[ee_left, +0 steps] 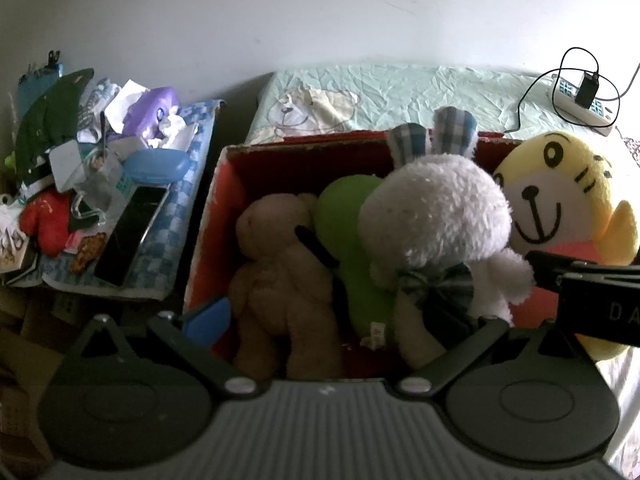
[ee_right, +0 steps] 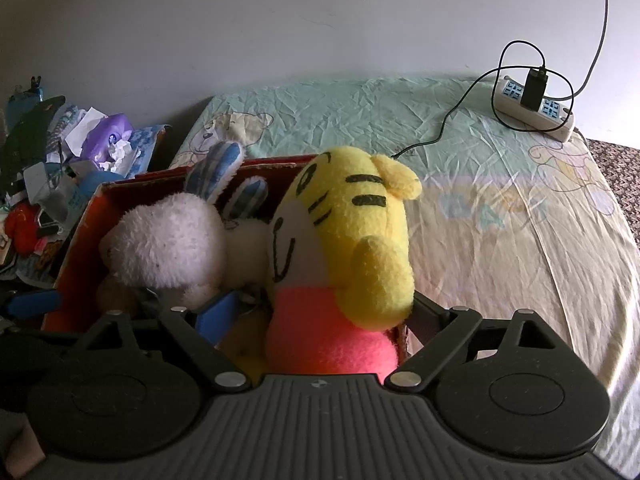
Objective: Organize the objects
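A red cardboard box (ee_left: 208,216) (ee_right: 76,240) stands on the bed. In it lie a brown bear (ee_left: 280,280), a green plush (ee_left: 352,240) and a white rabbit (ee_left: 436,220) (ee_right: 168,240) with plaid ears. My left gripper (ee_left: 344,316) hangs open over the box's near side, its fingers wide on either side of these toys. A yellow tiger plush (ee_right: 352,240) (ee_left: 560,200) with a pink body stands upright at the box's right end. My right gripper (ee_right: 320,316) is shut on its pink body.
A power strip (ee_right: 536,108) with a charger and black cable lies at the far right of the pale green sheet (ee_right: 400,120). Left of the bed, a cluttered stand (ee_left: 172,216) holds a dark phone (ee_left: 132,232), a blue case, tissues and a red toy.
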Available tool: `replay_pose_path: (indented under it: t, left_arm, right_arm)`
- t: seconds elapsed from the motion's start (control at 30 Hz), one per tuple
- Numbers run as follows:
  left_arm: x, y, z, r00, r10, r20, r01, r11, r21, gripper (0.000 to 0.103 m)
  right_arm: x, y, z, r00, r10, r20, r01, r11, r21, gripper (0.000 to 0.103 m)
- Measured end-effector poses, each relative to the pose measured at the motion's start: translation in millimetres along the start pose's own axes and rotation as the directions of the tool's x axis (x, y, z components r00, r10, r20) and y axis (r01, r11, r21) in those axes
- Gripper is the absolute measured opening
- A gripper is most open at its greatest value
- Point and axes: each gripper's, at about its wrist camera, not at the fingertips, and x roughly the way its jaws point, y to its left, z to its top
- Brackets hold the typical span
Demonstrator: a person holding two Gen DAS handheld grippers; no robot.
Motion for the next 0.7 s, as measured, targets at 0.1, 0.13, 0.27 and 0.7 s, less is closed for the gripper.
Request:
replay_pose_path:
  t: [0.1,0.13,0.27,0.7]
  left_arm:
    - [1.0,-1.3,-0.2,1.000,-0.002,-0.002,0.002,1.000,0.003,0.103]
    - [1.4,-1.5,-0.3,1.000,-0.004,-0.003,0.004,1.000,0.004,0.103]
    - [3.4,-2.0,-0.1,1.000,-0.010,-0.007,0.010,1.000,0.006,0.103]
    - [9.9,-1.6,-0.1,0.998,-0.047,-0.032,0.047,0.999,0.006,0.103]
  right_arm:
    - [0.4,0.0,0.2,1.000,-0.001,0.000,0.001,1.000,-0.001,0.093]
    - [0.8,-0.2,0.1,1.000,-0.003,0.000,0.003,1.000,-0.001,0.094]
    - [2.2,-3.4,0.4,1.000,0.003,-0.003,-0.003,1.000,0.008,0.094]
    - [2.7,-2.2,-0.2,1.000,0.002,-0.003,-0.002,1.000,-0.007,0.097]
